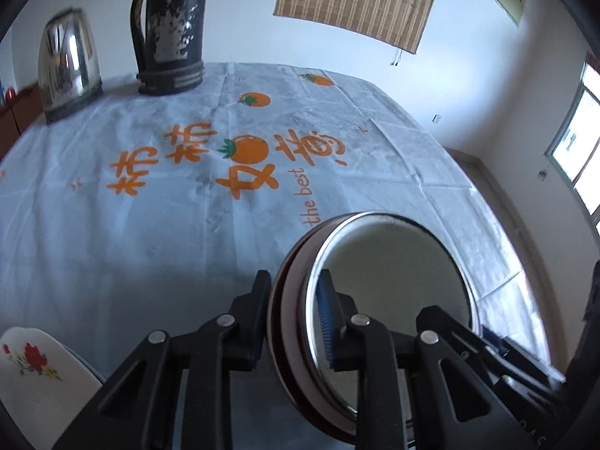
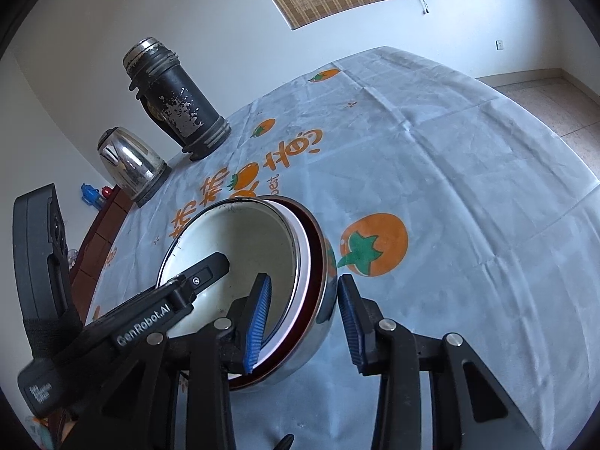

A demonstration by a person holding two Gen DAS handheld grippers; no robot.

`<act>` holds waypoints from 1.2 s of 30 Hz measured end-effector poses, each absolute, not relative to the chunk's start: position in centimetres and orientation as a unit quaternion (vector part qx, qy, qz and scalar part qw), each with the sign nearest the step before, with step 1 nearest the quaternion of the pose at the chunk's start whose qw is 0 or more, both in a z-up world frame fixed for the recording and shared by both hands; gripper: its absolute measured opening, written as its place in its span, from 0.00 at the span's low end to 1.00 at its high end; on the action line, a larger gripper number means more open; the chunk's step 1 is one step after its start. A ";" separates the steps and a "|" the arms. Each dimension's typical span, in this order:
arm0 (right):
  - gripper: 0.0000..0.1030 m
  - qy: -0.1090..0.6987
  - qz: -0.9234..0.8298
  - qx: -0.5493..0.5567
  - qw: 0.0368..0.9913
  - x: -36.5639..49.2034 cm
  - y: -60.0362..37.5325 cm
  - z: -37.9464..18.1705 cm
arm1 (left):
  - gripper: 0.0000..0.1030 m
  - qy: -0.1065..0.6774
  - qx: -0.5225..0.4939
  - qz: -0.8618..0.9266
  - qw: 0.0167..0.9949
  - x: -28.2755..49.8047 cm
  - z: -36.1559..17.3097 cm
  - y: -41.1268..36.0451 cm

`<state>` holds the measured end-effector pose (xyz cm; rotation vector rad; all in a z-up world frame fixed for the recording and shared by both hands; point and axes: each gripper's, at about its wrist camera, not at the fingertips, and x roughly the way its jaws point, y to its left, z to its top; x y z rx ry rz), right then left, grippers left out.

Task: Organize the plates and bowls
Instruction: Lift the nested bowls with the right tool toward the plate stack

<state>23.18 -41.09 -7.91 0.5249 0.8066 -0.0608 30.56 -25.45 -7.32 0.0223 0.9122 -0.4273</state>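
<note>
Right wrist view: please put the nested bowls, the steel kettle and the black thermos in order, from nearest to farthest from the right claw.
1. Nested bowls, rim between the right claw fingers.
2. Steel kettle, far left.
3. Black thermos, behind the kettle, farthest.

A plain room in a home, set up for eating. A large table (image 2: 468,172) fills the middle, covered by a thin white cloth printed with orange persimmons and orange characters. On it, toward 11 o'clock in the left wrist view, stand a steel electric kettle (image 1: 67,63) and a worn black thermos flask (image 1: 172,33). At 12 o'clock a bamboo blind (image 1: 360,0) hangs on the bare white wall; at 3 o'clock daylight comes through a window (image 1: 579,142). A flowered white plate (image 1: 33,378) lies at 8 o'clock. In the right wrist view a low dark-red cabinet (image 2: 97,240) stands by the wall at 9 o'clock, and tiled floor (image 2: 555,93) shows at 2 o'clock.
</note>
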 end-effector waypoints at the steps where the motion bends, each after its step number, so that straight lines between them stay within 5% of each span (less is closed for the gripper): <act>1: 0.38 0.388 -0.032 0.248 0.887 23.2 -41.0 -7.9 | 0.23 0.432 0.018 -0.202 0.879 30.4 -7.3 -25.7; 9: 0.32 0.394 -0.054 0.222 0.890 22.7 -40.7 -7.7 | 0.22 0.419 0.039 -0.206 0.884 29.3 -6.3 -26.1; 36: 0.32 0.406 -0.098 0.212 0.884 9.9 -40.3 -4.3 | 0.22 0.422 0.080 -0.242 0.870 17.5 -4.2 -27.1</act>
